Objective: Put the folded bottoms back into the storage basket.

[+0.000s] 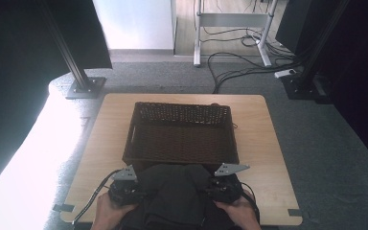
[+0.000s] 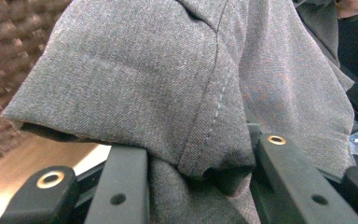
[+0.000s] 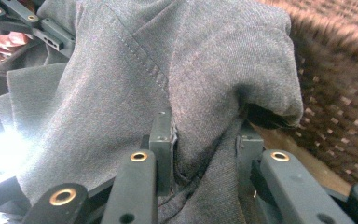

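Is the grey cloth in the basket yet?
Not yet. Done: both grippers, left and right, are shut on the cloth, bunched between them. In hand: it is held at the table's near edge. Left: putting it in the basket, which looks empty.

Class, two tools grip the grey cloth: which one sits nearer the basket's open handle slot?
The left tool, on the grey cloth's left edge; the basket's handle slot is in its left wall, away from the right tool.

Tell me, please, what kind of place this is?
Probably a lab or workshop set up for recording. A small wooden table stands on grey carpet, loose cables run across the floor behind it, and metal stand posts rise at the sides.
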{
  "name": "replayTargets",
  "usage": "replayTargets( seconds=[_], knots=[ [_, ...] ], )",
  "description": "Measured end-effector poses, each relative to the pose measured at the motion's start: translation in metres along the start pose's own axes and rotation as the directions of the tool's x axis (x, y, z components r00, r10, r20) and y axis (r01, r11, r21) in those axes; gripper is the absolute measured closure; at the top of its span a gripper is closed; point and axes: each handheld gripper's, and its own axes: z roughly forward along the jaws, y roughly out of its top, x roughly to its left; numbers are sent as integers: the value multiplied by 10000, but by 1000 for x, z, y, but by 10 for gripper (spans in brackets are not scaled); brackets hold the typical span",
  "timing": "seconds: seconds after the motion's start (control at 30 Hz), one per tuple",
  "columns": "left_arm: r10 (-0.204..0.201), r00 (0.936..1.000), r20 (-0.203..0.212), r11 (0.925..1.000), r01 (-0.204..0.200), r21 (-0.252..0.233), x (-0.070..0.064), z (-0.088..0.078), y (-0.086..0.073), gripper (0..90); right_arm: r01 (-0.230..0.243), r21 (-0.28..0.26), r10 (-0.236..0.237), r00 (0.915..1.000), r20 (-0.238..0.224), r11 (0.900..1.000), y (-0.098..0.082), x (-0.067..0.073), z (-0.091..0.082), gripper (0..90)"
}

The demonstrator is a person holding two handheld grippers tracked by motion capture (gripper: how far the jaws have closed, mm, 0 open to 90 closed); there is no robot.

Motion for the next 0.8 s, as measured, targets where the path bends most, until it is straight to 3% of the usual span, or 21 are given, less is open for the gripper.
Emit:
replayTargets(
  seconds=[0.8],
  knots=[
    [701,9968,-385,9954,-725,-628,-8,-47,67,667,697,-1018,-669,9973,309,9924,61,6,-41,670]
  ],
)
